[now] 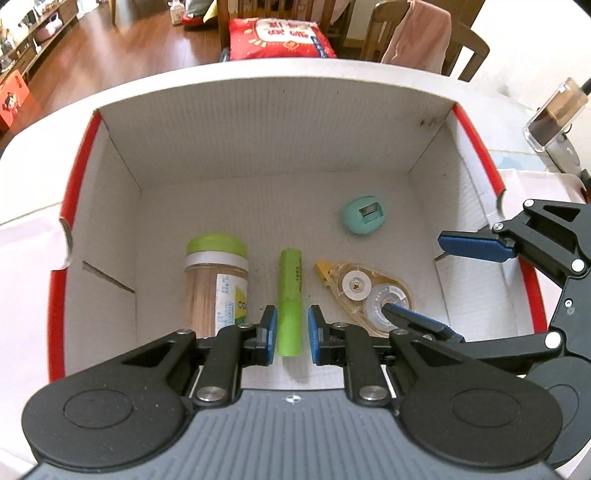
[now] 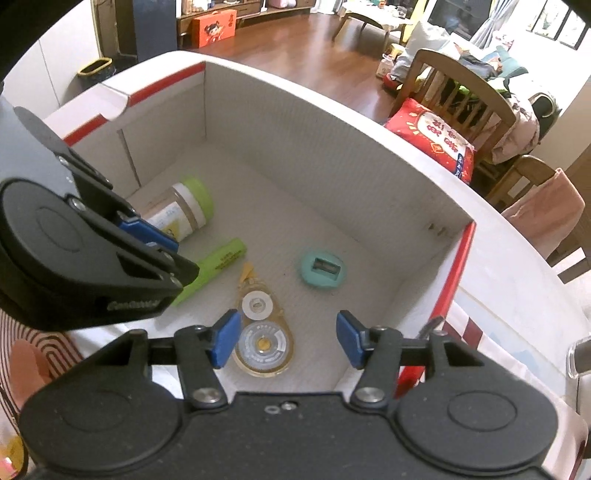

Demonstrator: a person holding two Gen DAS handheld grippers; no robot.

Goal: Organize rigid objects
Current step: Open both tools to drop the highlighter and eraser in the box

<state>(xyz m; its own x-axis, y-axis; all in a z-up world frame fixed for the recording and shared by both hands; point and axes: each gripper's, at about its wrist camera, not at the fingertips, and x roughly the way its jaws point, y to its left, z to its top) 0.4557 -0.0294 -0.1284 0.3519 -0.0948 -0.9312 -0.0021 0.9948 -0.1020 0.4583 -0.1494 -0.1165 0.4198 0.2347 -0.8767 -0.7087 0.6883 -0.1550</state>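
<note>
Straddling the green tube [image 1: 291,302] on the box [image 1: 258,110] floor, the left gripper [image 1: 291,334] stands narrowly parted — blue pads [image 1: 271,332] just beside it, not touching. The right gripper [image 2: 284,341] gapes wide above the tape dispenser [image 2: 263,330]. Jar [image 1: 217,280] lies left of the tube; teal sharpener [image 1: 364,215] further back.

A red cushion [image 1: 280,38] is resting on a wooden chair [image 1: 388,29]; a pink cloth [image 1: 421,37] is hanging over another chair.
</note>
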